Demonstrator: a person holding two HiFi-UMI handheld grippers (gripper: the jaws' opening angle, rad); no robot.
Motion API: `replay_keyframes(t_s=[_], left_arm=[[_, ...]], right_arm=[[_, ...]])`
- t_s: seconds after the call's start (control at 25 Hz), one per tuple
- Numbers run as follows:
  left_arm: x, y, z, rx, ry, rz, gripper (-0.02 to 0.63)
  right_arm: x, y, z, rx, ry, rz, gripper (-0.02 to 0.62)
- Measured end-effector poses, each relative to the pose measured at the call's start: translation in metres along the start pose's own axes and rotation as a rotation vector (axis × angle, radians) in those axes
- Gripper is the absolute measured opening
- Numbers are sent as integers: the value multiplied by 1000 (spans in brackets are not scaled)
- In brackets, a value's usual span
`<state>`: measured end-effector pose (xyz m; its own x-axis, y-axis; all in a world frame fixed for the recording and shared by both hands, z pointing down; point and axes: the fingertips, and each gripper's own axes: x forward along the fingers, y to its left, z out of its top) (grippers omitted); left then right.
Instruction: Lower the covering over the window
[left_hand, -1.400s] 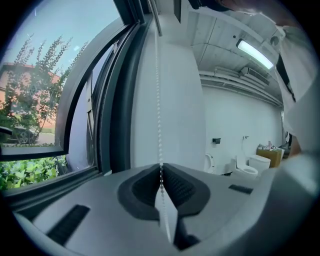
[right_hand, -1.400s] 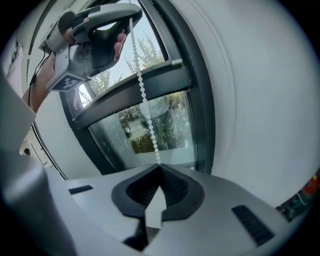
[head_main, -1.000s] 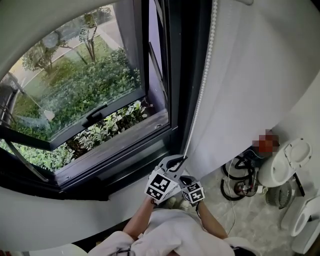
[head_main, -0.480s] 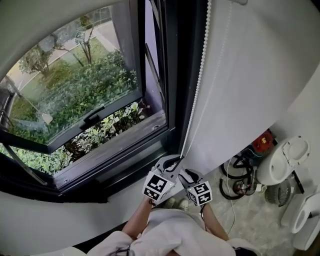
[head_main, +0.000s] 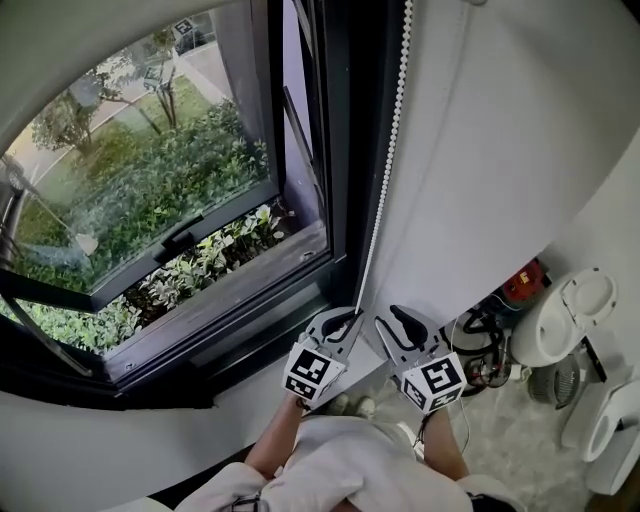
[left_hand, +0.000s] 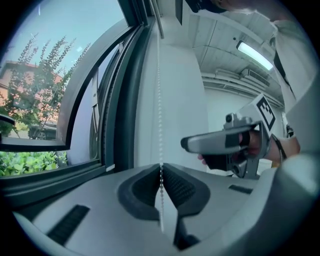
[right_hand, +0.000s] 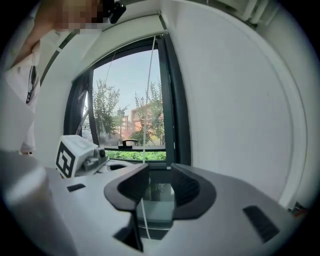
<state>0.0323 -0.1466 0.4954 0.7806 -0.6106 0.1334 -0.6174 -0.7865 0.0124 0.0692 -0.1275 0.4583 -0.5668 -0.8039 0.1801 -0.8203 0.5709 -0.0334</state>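
The plain white wall (head_main: 500, 150) filled the space to your right, and the tall dark-framed window (head_main: 350, 150) stood against it, its lower sash tilted outward over dense green shrubs (head_main: 150, 200). On the speckled floor at the lower right sat a rounded white plastic appliance (head_main: 570, 320), a coiled black cable (head_main: 478, 345) and a small red object (head_main: 522, 284), all well apart from your hands.

Your left gripper (head_main: 352, 318) was clenched on the white beaded pull chain (head_main: 385, 170), which hung straight down between the window frame and the wall.

Your right gripper (head_main: 392, 318) stood just beside the left one. Its jaws had just sprung apart and eased back a little. A strand of the chain ran between them, unpinched.
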Motion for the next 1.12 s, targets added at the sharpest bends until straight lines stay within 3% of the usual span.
replay_keyframes(t_s=[0.28, 0.6, 0.8, 0.92, 1.12], left_arm=[[1, -3, 4, -7, -8, -4, 23], [2, -5, 0, 4, -19, 7, 22], [1, -9, 4, 3, -22, 3, 23], [2, -9, -1, 12, -6, 6, 23], [3, -10, -26, -7, 28, 13, 23]], right_arm=[[4, 18, 83, -96, -144, 76, 132], [15, 31, 141, -169, -262, 109, 126], [20, 28, 147, -141, -306, 84, 18], [22, 22, 140, -56, -341, 73, 2], [30, 24, 116, -33, -304, 70, 0]])
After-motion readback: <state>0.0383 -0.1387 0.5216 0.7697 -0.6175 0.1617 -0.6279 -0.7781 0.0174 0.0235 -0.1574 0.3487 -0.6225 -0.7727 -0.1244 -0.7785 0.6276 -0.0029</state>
